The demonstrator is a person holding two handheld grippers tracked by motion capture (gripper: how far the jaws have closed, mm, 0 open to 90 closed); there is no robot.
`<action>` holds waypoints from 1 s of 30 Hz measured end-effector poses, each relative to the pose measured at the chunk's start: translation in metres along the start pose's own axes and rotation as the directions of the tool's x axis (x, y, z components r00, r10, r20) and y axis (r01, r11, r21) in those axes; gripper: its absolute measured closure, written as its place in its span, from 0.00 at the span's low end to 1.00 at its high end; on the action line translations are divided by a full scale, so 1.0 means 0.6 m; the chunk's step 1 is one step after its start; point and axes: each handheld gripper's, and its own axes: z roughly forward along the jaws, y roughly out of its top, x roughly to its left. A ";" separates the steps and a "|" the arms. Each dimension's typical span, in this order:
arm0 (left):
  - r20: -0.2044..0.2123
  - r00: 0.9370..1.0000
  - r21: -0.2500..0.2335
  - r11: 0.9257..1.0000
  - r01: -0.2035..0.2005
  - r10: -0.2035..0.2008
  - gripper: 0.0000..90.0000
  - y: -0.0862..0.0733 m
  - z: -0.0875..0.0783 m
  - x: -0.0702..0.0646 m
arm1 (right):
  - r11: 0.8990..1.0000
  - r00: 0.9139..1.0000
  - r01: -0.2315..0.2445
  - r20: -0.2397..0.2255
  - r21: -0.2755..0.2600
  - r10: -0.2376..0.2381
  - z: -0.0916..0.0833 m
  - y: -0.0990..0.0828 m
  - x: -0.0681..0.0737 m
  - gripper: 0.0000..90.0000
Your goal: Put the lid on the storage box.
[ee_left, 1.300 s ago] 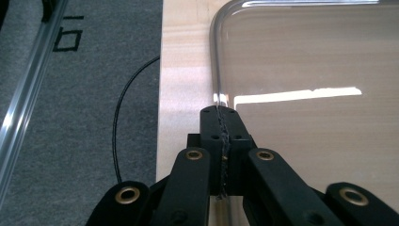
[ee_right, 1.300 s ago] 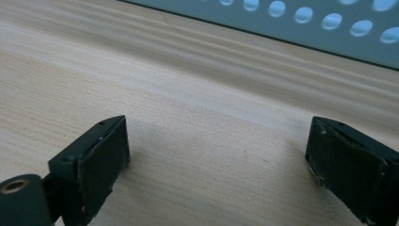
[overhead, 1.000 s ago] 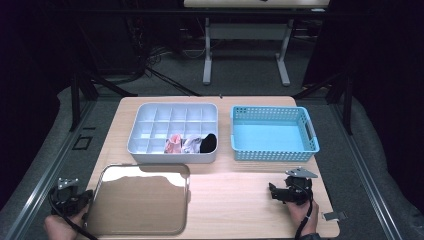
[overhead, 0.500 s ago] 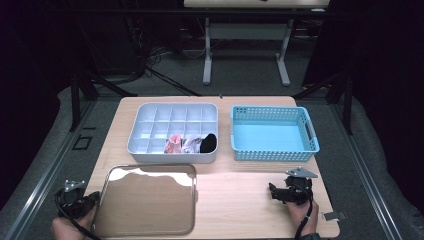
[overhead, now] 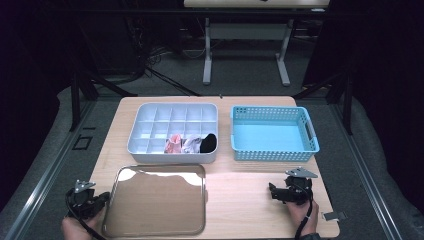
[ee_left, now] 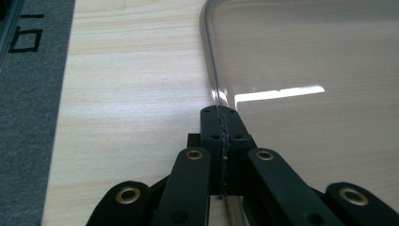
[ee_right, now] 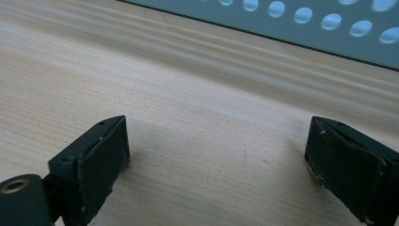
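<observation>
Blue basket (overhead: 273, 134) beyond clear lid (overhead: 157, 200)

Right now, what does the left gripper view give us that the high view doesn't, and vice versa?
Left gripper view alone: the left claw shut on the rim of the clear lid, pads pinching its edge, plus a bright reflection streak on the lid.

High view alone: the white divided organizer with pink, white and black items in its front cells, the empty blue basket, and the right claw resting on the table.

Both: the lid lying flat on the light wood table at its near-left corner.
</observation>
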 end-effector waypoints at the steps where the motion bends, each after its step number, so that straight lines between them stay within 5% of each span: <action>1: 0.003 1.000 -0.001 1.000 -0.006 0.006 1.00 0.000 0.001 -0.002 | 1.000 1.000 0.001 -0.001 -0.001 -0.001 0.000 0.000 0.000 0.07; 17: 0.051 0.997 -0.004 0.998 -0.065 0.065 1.00 0.006 0.010 -0.042 | 1.000 1.000 0.001 0.000 0.001 -0.001 0.000 0.000 0.000 0.07; 30: 0.099 0.993 -0.004 0.997 -0.071 0.071 1.00 0.011 0.018 -0.077 | 1.000 1.000 0.004 0.001 -0.002 -0.004 0.000 0.000 -0.001 0.07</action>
